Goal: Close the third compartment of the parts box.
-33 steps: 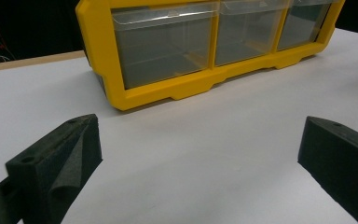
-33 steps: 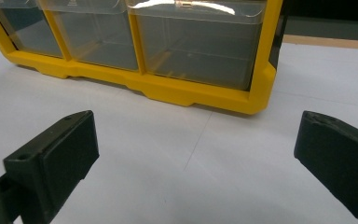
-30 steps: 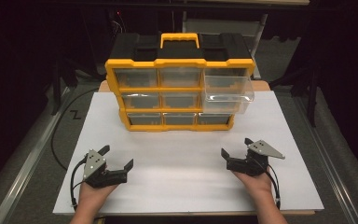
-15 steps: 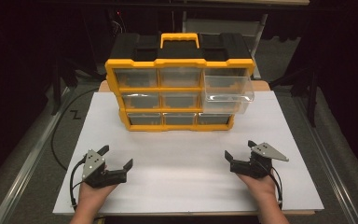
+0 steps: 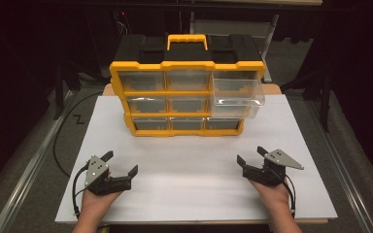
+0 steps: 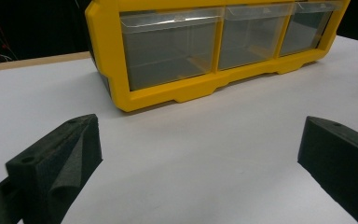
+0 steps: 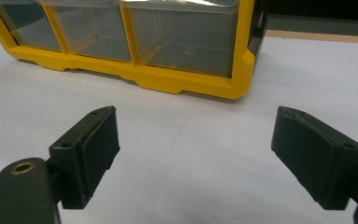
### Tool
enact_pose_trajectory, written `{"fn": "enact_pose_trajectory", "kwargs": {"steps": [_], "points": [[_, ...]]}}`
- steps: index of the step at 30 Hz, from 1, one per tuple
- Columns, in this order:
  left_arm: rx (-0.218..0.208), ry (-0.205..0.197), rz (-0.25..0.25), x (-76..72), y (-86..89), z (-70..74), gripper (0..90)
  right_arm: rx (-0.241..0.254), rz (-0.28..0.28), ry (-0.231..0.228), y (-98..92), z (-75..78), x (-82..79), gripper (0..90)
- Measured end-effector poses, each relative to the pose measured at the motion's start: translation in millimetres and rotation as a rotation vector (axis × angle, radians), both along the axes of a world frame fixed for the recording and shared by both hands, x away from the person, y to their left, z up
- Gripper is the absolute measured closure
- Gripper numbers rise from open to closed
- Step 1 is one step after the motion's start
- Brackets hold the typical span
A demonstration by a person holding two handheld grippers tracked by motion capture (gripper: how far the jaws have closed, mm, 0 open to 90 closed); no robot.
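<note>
A yellow and black drawer cabinet [image 5: 187,97] with clear drawers stands at the back of the white board [image 5: 194,170]. Its top right drawer [image 5: 237,92] is pulled out and looks empty. My left gripper [image 5: 122,161] rests near the board's front left, open, with nothing between its jaws. In the left gripper view the left gripper [image 6: 200,140] faces the cabinet's [image 6: 107,56] bottom row. My right gripper [image 5: 250,154] sits at the front right, open. Its jaws have just been closing a little with nothing between them. In the right gripper view the right gripper [image 7: 196,126] points at the cabinet's [image 7: 191,86] lower right corner.
A yellow carry handle [image 5: 187,40] tops the cabinet. A black cable [image 5: 60,141] runs over the floor left of the board, beside a metal rail [image 5: 26,179]. Bare white board lies between the grippers and the cabinet.
The right gripper has edged slightly to the right and its jaws stand a little narrower. The left gripper and the cabinet have not moved.
</note>
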State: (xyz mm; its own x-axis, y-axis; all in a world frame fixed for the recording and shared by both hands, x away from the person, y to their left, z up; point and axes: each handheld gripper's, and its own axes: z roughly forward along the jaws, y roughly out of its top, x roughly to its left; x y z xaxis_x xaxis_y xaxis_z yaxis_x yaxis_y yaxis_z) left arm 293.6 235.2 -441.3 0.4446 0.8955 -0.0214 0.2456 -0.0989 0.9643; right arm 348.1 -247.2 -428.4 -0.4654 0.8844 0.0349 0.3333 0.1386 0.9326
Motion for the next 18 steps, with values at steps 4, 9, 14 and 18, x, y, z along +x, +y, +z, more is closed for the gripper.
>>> {"fn": "enact_pose_trajectory", "kwargs": {"steps": [4,9,14,18], "points": [[0.000,-0.001,0.000,0.0,0.0,0.1,0.4,0.005,-0.004,0.000,-1.2,0.2,-0.2,22.6],[-0.001,0.000,0.000,0.0,0.1,0.0,0.5,0.005,-0.008,-0.002,-1.4,0.3,-0.5,29.6],[-0.004,0.000,0.002,0.0,0.5,0.0,0.4,-0.001,-0.011,-0.006,-1.1,0.2,-1.6,45.0],[-0.015,-0.002,0.010,-0.4,2.4,0.4,0.4,-0.037,-0.009,-0.030,0.8,0.4,-5.2,63.2]]}}
